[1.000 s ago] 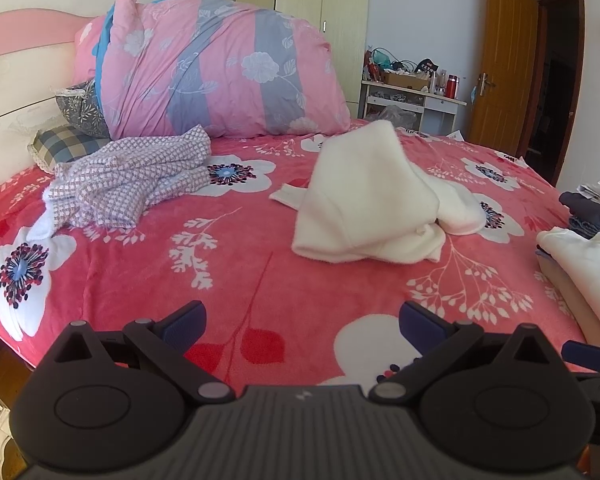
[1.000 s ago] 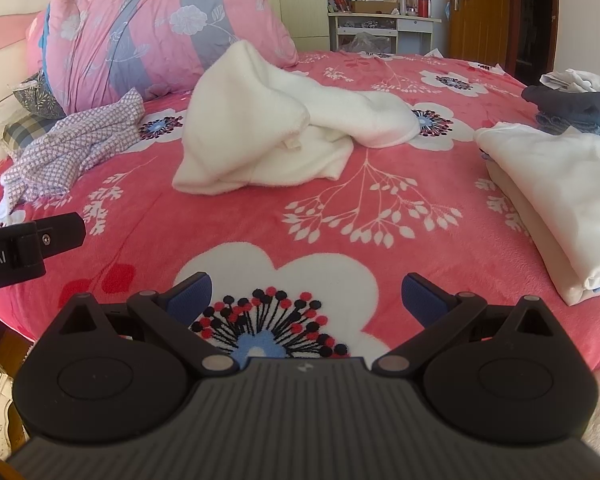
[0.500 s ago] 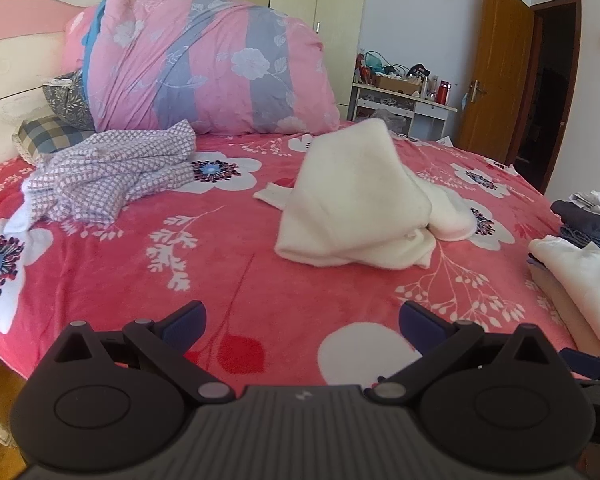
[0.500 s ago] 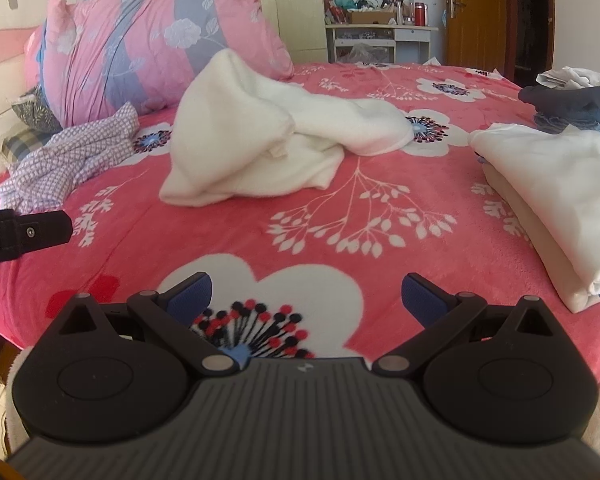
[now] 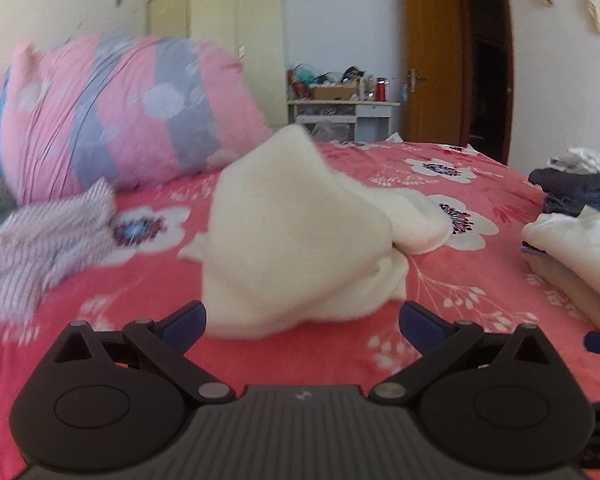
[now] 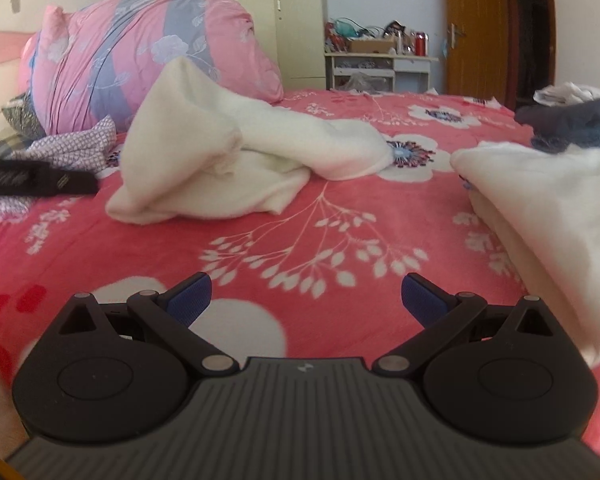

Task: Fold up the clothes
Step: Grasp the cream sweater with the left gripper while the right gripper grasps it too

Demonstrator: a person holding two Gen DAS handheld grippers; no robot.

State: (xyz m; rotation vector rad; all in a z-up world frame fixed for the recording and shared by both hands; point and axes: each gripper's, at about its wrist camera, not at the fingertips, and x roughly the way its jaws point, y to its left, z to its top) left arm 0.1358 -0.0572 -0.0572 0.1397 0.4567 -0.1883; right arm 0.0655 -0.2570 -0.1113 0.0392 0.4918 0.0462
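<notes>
Red floral bedspread (image 6: 284, 248), crumpled cream garment (image 5: 300, 240) ahead, both tools (image 5: 302, 322) (image 6: 305, 294) spread wide, empty

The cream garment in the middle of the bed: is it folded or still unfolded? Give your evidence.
Unfolded. The cream garment lies bunched in a crumpled heap with one peak sticking up, unlike the flat folded pile to its right.

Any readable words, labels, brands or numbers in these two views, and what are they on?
No legible text in either view.
Small pale logo mark on the right hand-held gripper body: a symbol, not letters.
Same mark on the left hand-held gripper body: blurred.
Red can on the far desk: too small to read.
</notes>
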